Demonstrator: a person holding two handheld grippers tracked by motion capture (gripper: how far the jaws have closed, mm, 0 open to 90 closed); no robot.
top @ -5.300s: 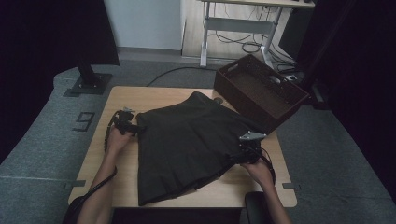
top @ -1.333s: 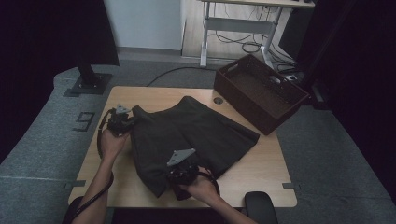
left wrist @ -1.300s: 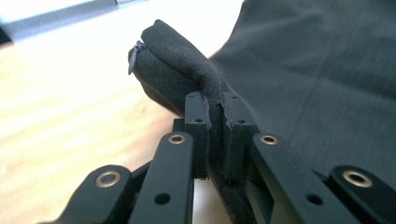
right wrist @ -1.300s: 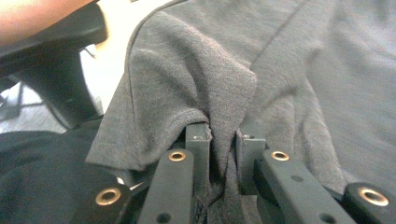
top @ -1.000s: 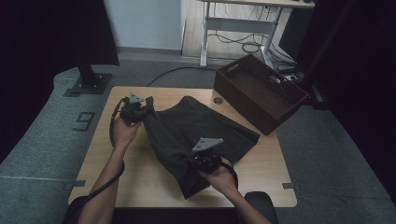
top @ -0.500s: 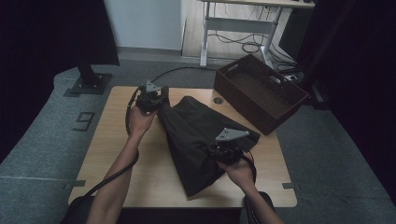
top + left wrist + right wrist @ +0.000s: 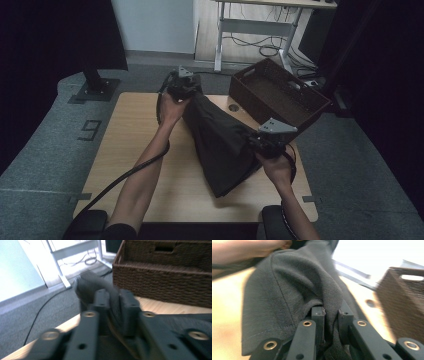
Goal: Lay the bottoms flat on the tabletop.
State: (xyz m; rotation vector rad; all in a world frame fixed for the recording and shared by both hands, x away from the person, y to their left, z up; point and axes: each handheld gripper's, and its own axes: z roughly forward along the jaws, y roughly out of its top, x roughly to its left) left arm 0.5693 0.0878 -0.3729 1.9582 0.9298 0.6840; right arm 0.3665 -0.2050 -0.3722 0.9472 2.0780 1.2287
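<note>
Now both grippers are lifting the dark garment (image 7: 220, 142) off the desk (image 7: 125, 135), mid-frame. Left gripper (image 7: 184, 85) and right gripper (image 7: 267, 137) jaws are pinching cloth, the left jaws having just been opening slightly. Next, it is likely calling for carrying the garment to the wicker basket (image 7: 280, 97) at upper right.

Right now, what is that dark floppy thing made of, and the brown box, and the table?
Dark garment: looks like woven cloth, matte; it drapes, with stitched seams. Brown basket: seemingly wicker or woven fibre; rows of weave show. Table: probably wood or a wood-look top, pale with a smooth finish.
</note>
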